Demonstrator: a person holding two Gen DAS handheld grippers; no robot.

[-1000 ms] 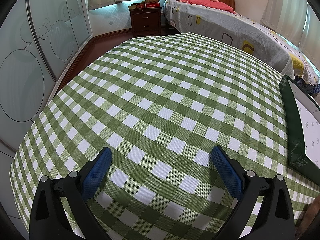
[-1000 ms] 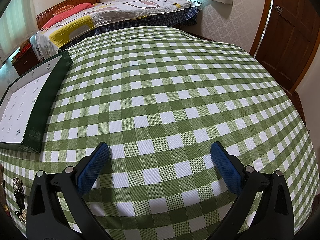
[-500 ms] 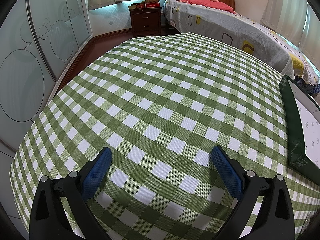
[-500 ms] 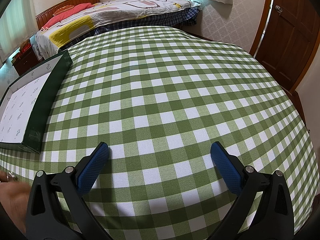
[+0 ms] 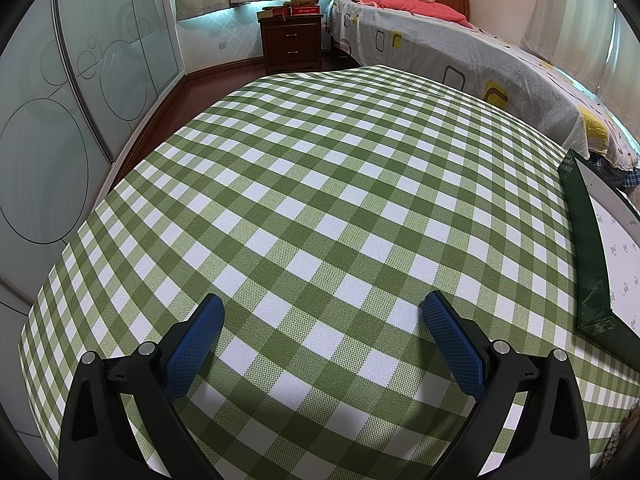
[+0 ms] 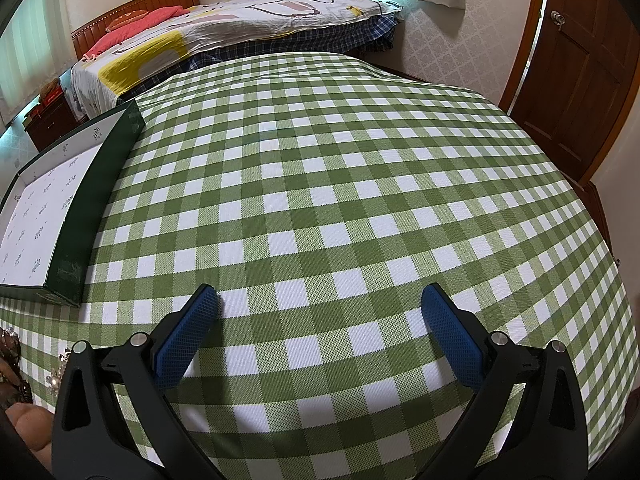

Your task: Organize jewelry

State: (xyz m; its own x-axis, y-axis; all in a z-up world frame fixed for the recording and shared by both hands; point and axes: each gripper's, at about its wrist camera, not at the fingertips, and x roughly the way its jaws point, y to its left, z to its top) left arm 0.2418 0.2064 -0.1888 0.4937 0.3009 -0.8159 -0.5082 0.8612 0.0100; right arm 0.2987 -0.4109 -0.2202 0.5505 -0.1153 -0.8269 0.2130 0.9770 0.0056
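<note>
A dark green box with a white printed lining lies open on the green checked tablecloth, left in the right wrist view and at the right edge of the left wrist view. Pieces of jewelry lie on the cloth at the far left edge of the right wrist view, next to a bare hand. My left gripper is open and empty above the cloth. My right gripper is open and empty above the cloth, right of the box.
A bed stands beyond the table's far side. A wooden nightstand stands by its head. Sliding glass wardrobe doors line the left. A brown door is at the right.
Both grippers stay still. A bare hand at the lower left of the right wrist view has moved, and jewelry shows again on the cloth there.
</note>
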